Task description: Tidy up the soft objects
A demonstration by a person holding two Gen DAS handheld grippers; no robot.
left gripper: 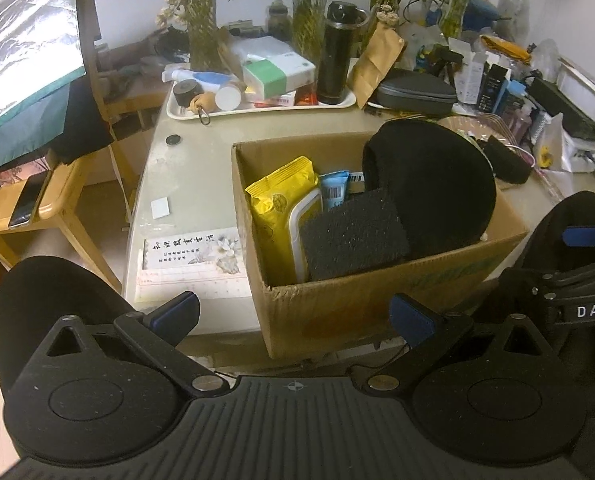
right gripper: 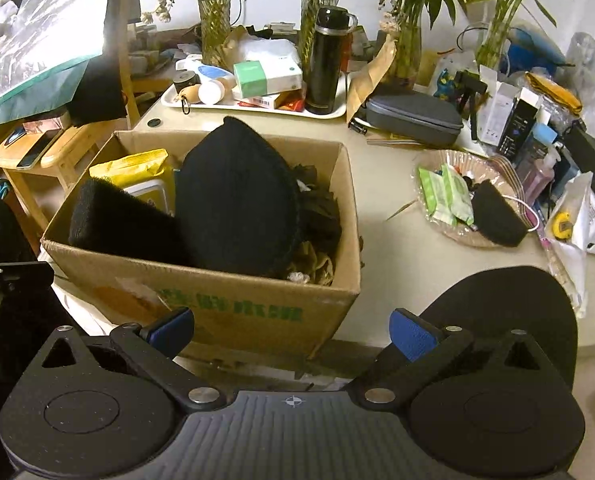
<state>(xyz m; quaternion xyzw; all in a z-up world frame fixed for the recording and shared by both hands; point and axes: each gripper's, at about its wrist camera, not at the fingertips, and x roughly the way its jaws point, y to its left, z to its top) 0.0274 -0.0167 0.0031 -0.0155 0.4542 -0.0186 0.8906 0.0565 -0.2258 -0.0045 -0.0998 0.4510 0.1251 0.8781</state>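
Observation:
A cardboard box (left gripper: 377,296) stands on the table; it also shows in the right wrist view (right gripper: 233,312). Inside stand a black knit hat (left gripper: 433,184) (right gripper: 233,196), a black foam block (left gripper: 353,236) (right gripper: 121,224) and a yellow wipes pack (left gripper: 281,212) (right gripper: 137,168). Crumpled dark soft items (right gripper: 317,216) fill its right side. My left gripper (left gripper: 293,316) is open and empty in front of the box. My right gripper (right gripper: 291,328) is open and empty at the box's near right corner. A second black foam piece (right gripper: 497,220) lies in a clear dish (right gripper: 457,238).
A white tray (left gripper: 257,110) with a black flask (left gripper: 337,56), tissue boxes and bottles stands behind the box. A grey zip case (right gripper: 413,118), vases of bamboo and boxes crowd the back right. A wooden chair (left gripper: 49,200) stands left of the table.

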